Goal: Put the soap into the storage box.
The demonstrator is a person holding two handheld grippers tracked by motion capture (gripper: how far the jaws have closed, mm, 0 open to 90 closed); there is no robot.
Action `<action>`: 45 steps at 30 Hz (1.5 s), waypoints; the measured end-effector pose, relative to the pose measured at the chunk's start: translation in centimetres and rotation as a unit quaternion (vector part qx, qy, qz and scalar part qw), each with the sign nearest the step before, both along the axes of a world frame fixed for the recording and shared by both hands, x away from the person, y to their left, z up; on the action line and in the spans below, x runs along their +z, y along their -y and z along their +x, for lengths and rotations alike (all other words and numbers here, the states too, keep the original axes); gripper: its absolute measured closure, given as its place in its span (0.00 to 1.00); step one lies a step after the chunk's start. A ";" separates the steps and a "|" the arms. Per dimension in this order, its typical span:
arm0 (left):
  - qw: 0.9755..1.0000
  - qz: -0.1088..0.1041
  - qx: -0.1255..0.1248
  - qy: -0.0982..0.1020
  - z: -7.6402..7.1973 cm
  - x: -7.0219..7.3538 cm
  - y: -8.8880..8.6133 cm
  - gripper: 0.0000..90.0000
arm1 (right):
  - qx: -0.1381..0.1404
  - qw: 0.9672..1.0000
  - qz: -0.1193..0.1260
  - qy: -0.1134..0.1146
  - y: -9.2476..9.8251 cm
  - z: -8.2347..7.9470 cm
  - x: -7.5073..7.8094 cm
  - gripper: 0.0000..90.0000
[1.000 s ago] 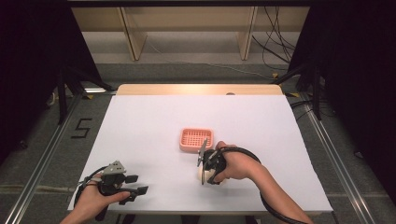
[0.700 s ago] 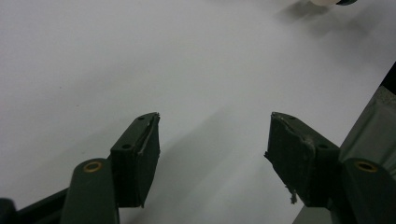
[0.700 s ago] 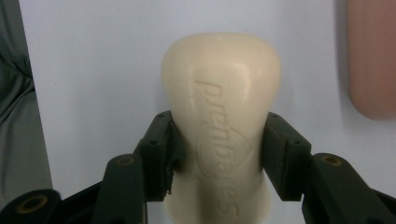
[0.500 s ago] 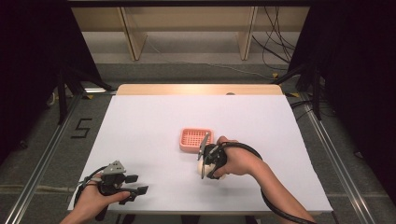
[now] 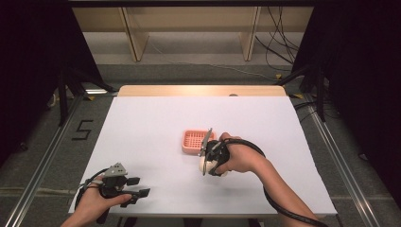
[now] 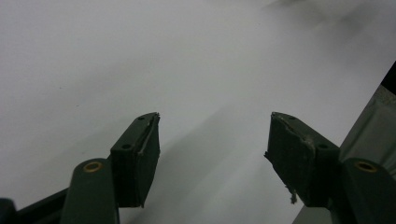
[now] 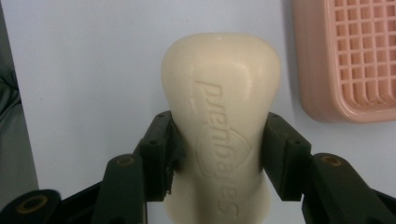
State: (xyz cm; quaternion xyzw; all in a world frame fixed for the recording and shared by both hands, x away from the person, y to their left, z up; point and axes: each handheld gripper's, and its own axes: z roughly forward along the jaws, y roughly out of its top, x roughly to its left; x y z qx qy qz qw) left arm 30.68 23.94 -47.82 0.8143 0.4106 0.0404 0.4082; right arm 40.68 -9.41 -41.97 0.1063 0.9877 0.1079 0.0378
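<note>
A cream bar of soap [image 7: 222, 121] with raised lettering sits between the jaws of my right gripper [image 7: 218, 154], which is shut on its narrow waist. In the high view the right gripper [image 5: 208, 158] holds the soap [image 5: 203, 164] just in front of a pink slotted soap dish [image 5: 195, 140], whose corner [image 7: 350, 60] lies to the upper right in the right gripper view. My left gripper [image 5: 137, 187] rests near the table's front left corner. Its jaws [image 6: 212, 154] stand apart over bare white tabletop with nothing between them.
The white table [image 5: 156, 118] has a wooden strip [image 5: 203, 91] along its far edge. Grey floor with metal rails [image 5: 42, 161] flanks both sides. A black cable [image 5: 283, 208] trails from the right gripper along the forearm.
The right hand with the soap has shifted slightly toward the pink dish. The left hand has stayed where it was.
</note>
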 end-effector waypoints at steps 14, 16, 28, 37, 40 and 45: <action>1.000 0.011 -0.010 0.005 0.0 0.1 -0.2 0.38 | -0.005 1.000 0.004 0.009 -0.1 0.9 0.6 0.56; 1.000 0.011 -0.010 0.005 0.1 0.1 -0.1 0.38 | -0.012 1.000 0.004 0.008 -0.1 0.9 0.7 0.56; 1.000 0.013 -0.008 0.004 0.1 0.0 -0.1 0.38 | -0.008 1.000 0.003 0.014 -0.2 1.8 1.2 0.56; 1.000 0.007 -0.007 0.003 0.1 0.0 0.0 0.38 | -0.006 1.000 0.008 0.024 -0.2 2.5 1.5 0.56; 1.000 0.009 -0.005 0.000 0.1 0.0 -0.1 0.38 | -0.005 1.000 0.011 0.024 -0.2 2.8 1.6 0.56; 1.000 0.009 -0.008 0.003 0.1 0.0 -0.1 0.38 | -0.022 0.999 0.007 0.025 -0.4 2.8 1.9 0.56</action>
